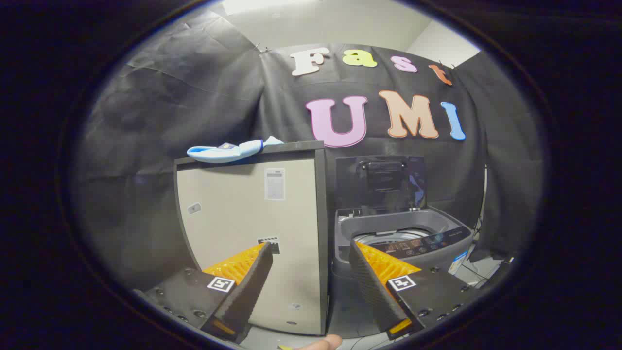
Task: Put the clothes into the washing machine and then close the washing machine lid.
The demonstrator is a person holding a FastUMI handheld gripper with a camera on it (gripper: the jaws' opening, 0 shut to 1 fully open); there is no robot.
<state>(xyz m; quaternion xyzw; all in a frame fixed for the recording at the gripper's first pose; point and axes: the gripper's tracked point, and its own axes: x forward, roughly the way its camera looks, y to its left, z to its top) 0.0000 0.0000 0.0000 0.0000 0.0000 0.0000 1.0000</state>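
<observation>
Gripper (pixel 311 265) held low, fingers spread wide apart, nothing between them, nothing touched. Left finger (pixel 248 282) lined up before the cabinet front, right finger (pixel 371 287) before the washing machine.

Clothes (pixel 228 151): 1 light blue and white garment, crumpled into a loose elongated bundle, small dark patch near its middle. Lying on top of the cabinet (pixel 252 218), toward the left part of that top, 1 end reaching toward the cloth wall (pixel 160 97) behind. Far beyond the fingers and well above them.

Cabinet: tall box, pale beige front panel, dark edging, label high on the panel, small tag at left.

Washing machine (pixel 398 238): grey top-loader standing just right of the cabinet, sides close together. Lid (pixel 380 182) raised upright at the far side, dark and glossy, handle near its top edge. Drum opening exposed, ribbed metal rim visible; contents not discernible. Control panel along the right near edge.

Fingertip (pixel 324 343) of a person visible at the near bottom, below the fingers.
</observation>
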